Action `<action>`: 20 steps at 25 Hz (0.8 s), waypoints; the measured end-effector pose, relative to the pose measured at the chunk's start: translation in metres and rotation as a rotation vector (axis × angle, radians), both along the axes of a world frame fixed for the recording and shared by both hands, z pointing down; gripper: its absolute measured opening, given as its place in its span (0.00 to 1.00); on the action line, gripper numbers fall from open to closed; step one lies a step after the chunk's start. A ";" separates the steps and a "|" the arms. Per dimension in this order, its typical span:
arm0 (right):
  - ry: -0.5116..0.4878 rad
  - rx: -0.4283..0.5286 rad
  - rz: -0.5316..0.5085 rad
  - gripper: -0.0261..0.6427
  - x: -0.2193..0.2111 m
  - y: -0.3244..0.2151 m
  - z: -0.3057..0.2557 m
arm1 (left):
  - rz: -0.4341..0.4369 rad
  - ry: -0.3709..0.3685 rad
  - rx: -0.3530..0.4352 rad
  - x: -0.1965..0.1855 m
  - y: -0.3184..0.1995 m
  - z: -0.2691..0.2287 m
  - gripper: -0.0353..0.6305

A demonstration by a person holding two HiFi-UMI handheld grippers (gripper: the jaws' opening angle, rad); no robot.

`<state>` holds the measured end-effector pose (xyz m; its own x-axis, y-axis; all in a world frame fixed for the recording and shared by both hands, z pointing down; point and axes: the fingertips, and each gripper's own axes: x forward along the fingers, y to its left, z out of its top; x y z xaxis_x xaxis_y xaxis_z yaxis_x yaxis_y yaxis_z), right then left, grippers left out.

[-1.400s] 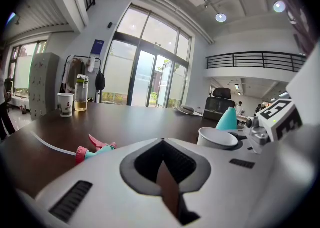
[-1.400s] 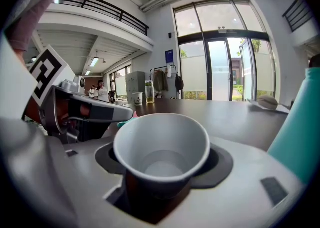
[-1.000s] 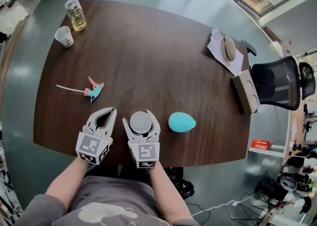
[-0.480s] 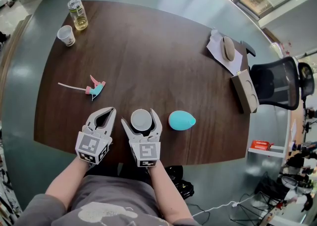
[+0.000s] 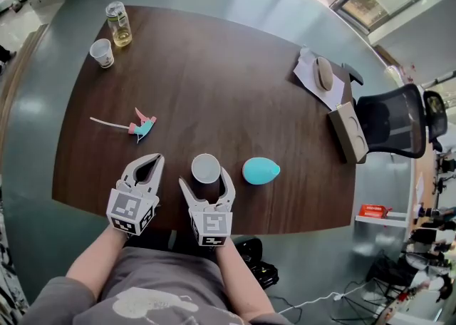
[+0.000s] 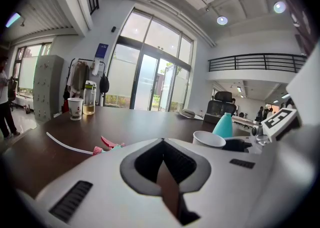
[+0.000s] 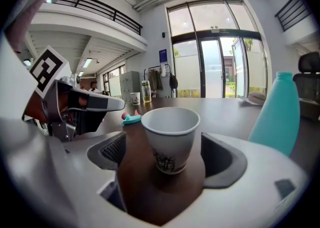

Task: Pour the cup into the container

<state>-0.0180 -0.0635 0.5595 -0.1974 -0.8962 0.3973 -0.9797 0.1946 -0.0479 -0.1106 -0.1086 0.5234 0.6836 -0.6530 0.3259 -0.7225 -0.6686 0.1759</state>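
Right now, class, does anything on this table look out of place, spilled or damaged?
The pink-and-teal spray head, with its tube, lies on its side on the table, apart from any bottle; it may belong to the teal bottle. No spill shows; the paper cup stands upright.

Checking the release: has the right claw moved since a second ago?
Yes: the right claw backed toward the person, away from the paper cup by the teal container.

Nothing legible anywhere; the print on the cup (image 7: pixel 170 137) is unreadable.
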 end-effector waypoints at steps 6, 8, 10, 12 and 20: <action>0.037 0.036 0.058 0.69 0.011 0.017 -0.024 | 0.019 0.018 0.020 -0.006 0.010 -0.018 0.06; 0.043 0.066 0.065 0.69 0.014 0.023 -0.037 | 0.032 0.020 0.029 -0.007 0.013 -0.025 0.06; 0.039 0.099 0.073 0.69 0.017 0.027 -0.053 | 0.045 0.024 0.038 -0.006 0.017 -0.032 0.06; 0.034 0.124 0.082 0.69 0.020 0.030 -0.068 | 0.056 0.033 0.044 -0.005 0.020 -0.040 0.06; 0.070 0.223 0.058 0.58 0.024 0.020 -0.118 | 0.071 0.068 0.080 0.005 0.020 -0.070 0.06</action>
